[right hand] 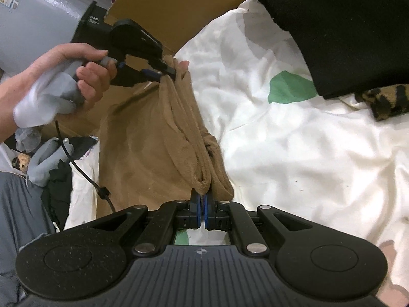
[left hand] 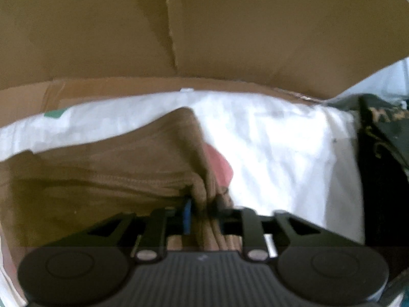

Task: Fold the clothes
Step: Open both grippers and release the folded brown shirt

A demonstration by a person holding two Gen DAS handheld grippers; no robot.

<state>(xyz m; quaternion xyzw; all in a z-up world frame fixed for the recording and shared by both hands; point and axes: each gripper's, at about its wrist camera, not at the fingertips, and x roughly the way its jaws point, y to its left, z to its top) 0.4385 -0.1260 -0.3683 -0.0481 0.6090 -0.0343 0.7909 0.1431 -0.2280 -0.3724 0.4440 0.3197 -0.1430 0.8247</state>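
While the right gripper (right hand: 203, 199) pinches the tan garment's (right hand: 163, 138) near edge, the left gripper (left hand: 202, 204) holds a thick bunch at the far edge — loosely, it seems — so that end could slip.

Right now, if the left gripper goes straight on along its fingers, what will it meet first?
The tan fleece garment already bunched between the left gripper fingers; beyond it, probably the white sheet, though depth is unclear.

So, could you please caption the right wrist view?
Right gripper shut on tan fleece garment; left gripper at its far corner, over white bedsheet.
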